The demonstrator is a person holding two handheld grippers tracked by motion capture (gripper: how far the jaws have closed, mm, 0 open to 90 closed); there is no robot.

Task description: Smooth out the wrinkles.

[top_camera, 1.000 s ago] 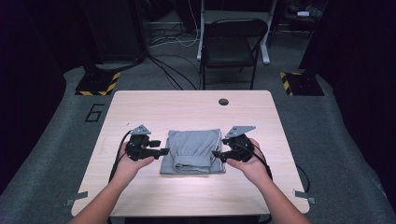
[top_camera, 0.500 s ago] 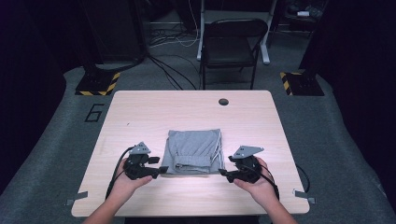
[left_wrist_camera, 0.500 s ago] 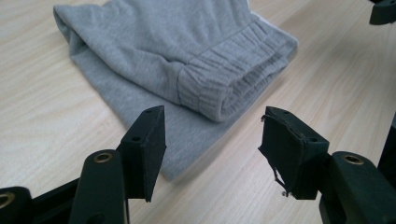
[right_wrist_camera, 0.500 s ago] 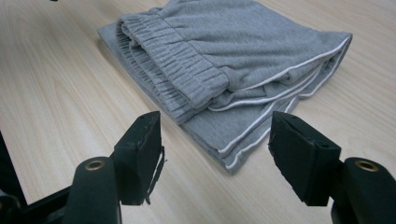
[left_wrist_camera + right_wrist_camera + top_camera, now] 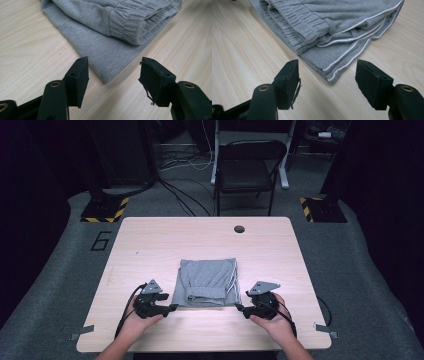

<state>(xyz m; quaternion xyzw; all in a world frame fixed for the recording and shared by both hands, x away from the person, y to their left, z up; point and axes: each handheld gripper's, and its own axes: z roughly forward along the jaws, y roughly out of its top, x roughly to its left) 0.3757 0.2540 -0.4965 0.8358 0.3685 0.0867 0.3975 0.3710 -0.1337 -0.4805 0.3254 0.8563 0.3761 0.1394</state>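
Note:
A folded grey garment (image 5: 206, 282) with ribbed cuffs and white piping lies in the middle of the wooden table (image 5: 150, 245). My left gripper (image 5: 172, 308) rests low at its near left corner, jaws open and pointing at the cloth. In the left gripper view the garment's corner (image 5: 105, 75) lies just beyond the open gripper (image 5: 112, 77), untouched. My right gripper (image 5: 238, 308) sits at the near right corner, also open. In the right gripper view the piped corner (image 5: 332, 75) lies between and just ahead of the open gripper (image 5: 327, 80).
A round cable hole (image 5: 239, 229) sits near the table's far edge. A folding chair (image 5: 247, 170) stands behind the table. Bare wood surrounds the garment on all sides. Striped floor stands (image 5: 104, 210) flank the far corners.
Both hands have drawn back toward the near edge and come down, from the garment's sides to its near corners. The garment has not moved.

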